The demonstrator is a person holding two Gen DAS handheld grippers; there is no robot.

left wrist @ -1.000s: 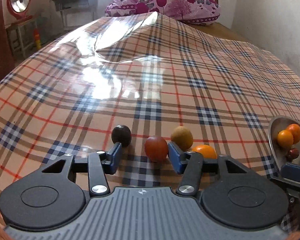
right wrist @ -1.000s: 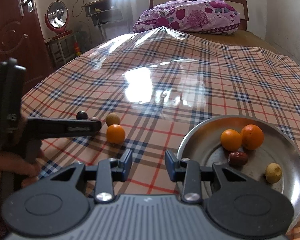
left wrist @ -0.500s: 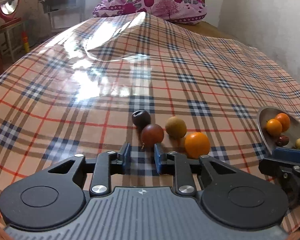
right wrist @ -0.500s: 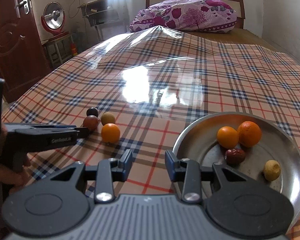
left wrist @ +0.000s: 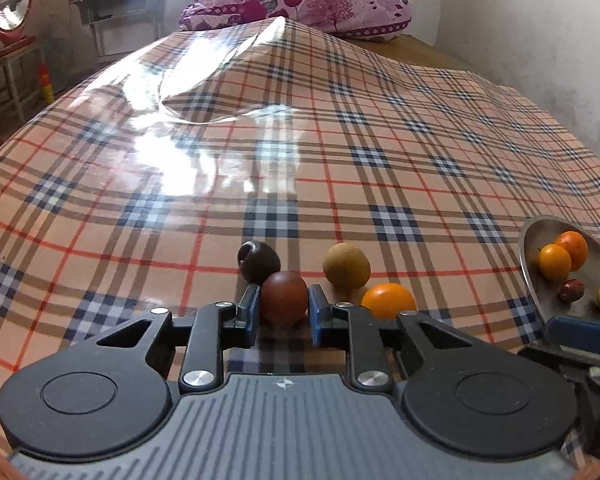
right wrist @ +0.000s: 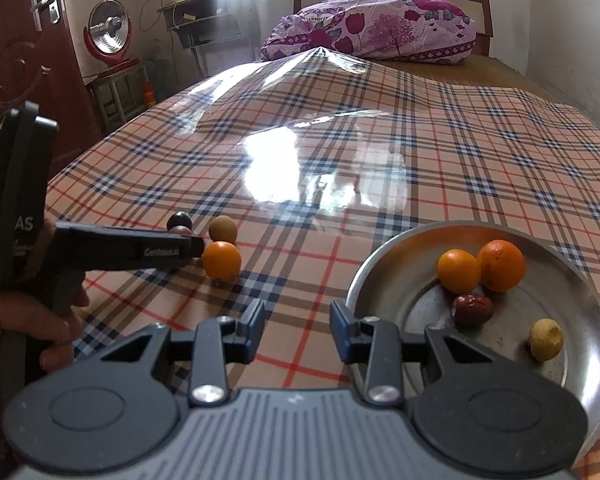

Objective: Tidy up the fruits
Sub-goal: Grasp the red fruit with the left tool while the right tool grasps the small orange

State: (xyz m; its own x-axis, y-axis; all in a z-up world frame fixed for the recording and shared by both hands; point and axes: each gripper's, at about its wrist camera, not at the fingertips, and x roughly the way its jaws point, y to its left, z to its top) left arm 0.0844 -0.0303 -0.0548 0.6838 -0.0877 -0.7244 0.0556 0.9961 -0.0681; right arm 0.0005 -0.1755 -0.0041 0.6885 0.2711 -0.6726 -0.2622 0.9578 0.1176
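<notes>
A metal plate (right wrist: 572, 364) is seen at the lower right of the right wrist view, on the plaid tablecloth (right wrist: 380, 128); in it lie two oranges (right wrist: 459, 271) touching each other, a dark red fruit (right wrist: 473, 309) just below them, and a small yellow fruit (right wrist: 545, 339) nearer the right rim. The right gripper (right wrist: 297, 322) is held unclenched and empty at the plate's left edge.

In the left wrist view, low at centre, the left gripper (left wrist: 284, 310) is clamped on a reddish-brown fruit (left wrist: 284, 298); its jaws have just been closing, whereas a second ago they stood wide with the fruit loose between them. The dark fruit, then apart at the left finger, now touches the gripped one.

Just beyond are found that dark round fruit (left wrist: 259, 262), a tan fruit (left wrist: 346, 266) and an orange on the cloth (left wrist: 389, 300), close together. A hand (right wrist: 32, 320) is seen at the left edge. Far off, at the top, a floral pillow (right wrist: 374, 26) and a red fan (right wrist: 110, 34) are seen.
</notes>
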